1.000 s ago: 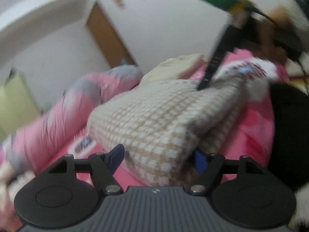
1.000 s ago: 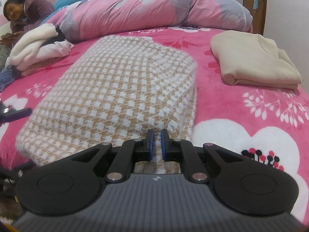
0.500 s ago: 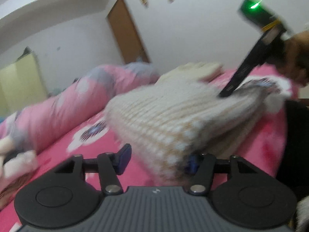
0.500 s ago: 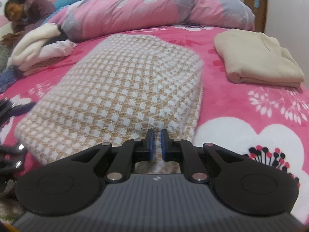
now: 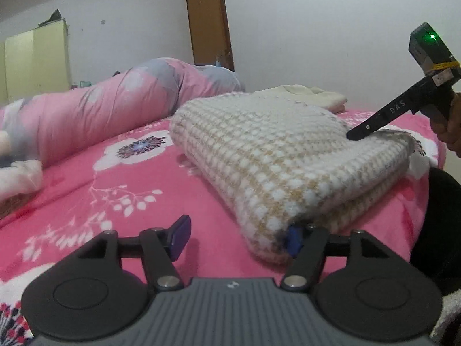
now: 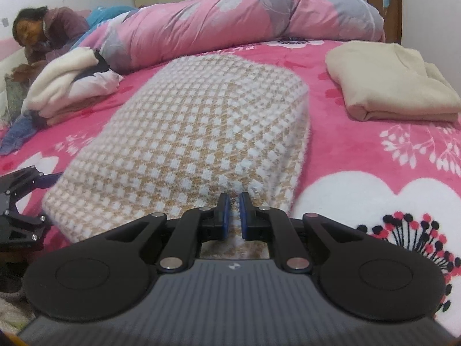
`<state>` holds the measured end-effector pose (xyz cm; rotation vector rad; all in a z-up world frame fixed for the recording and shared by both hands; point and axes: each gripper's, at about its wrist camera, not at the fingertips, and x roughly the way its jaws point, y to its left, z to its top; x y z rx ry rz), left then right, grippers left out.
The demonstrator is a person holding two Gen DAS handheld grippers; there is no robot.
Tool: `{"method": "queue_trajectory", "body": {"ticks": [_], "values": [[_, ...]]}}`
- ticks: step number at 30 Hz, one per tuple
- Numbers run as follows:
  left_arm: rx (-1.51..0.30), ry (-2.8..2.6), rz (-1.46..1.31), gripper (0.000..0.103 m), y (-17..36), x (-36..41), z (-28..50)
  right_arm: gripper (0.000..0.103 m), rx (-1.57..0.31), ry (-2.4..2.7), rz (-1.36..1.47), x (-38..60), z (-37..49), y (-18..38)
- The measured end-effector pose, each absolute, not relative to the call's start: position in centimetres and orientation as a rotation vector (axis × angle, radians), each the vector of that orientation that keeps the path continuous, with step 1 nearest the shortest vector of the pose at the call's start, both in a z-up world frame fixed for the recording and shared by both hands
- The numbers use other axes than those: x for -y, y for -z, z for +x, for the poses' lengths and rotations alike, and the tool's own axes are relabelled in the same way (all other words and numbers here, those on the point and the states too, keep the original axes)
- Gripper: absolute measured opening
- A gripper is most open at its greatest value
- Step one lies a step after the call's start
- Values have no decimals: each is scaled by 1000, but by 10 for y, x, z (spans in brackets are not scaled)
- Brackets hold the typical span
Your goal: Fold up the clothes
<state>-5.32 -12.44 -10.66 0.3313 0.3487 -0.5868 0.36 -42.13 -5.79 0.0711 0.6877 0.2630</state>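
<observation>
Now settled: checked sweater point(image 5: 276, 155) lying folded in 2 layers on the pink bed cover point(image 5: 109, 190), near the bed's front edge. 1 second back, same bundle seen tilted and blurred in the left wrist view, apparently in motion; at present sharp and flat, so swing of the fold judged finished.

Left tongs point(image 5: 236, 238): wide apart, as 1 second ago. Right-hand blue pad tucked against the near corner of the sweater at the fold seam, left-hand pad clear over bare cover. Nothing clamped.

Right tongs point(image 6: 234, 214): pads drawn close together at the sweater's near edge, narrow slit between. Fabric between pads not distinguishable in the right wrist view. From the left wrist view, dark tips pressed onto the top layer near the far corner. Posture unchanged over the last second.

Sweater point(image 6: 196, 132) slightly nearer and squarer in the right wrist view than before; edges roughly aligned.

Elsewhere: cream folded garment point(image 6: 391, 86) beyond, well apart; loose pile of clothes point(image 6: 66, 86) to the left; rolled pink quilt point(image 6: 245, 20) behind; person point(image 6: 37, 31) resting at the far left.

Judgement: this fold complete or close; likely remaining, release and perhaps smoothing or 1 more fold. Risk: top layer sliding off if dragged on withdrawal.
</observation>
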Motion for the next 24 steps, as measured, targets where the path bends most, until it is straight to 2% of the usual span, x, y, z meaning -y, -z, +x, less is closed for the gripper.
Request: {"method": "queue_trajectory", "body": {"ticks": [3,6,10,16,19,24], "values": [[-337,615,373,66,97,125,-65,5,-687,-250,57,421,4,58],[-335,653,374,70,88,110,-80,5,-678,-251,59,422,3,59],[-357,635,216,70,64,77,-77,5,-663,-258,73,424,1,62],[-383,642,43,62,42,96,-27,5,-647,-247,99,424,0,63],[-431,624,-12,61,49,101,-6,5,-635,-235,82,421,-3,64],[-548,541,-206,62,73,62,45,6,-543,-260,143,431,-13,77]]}}
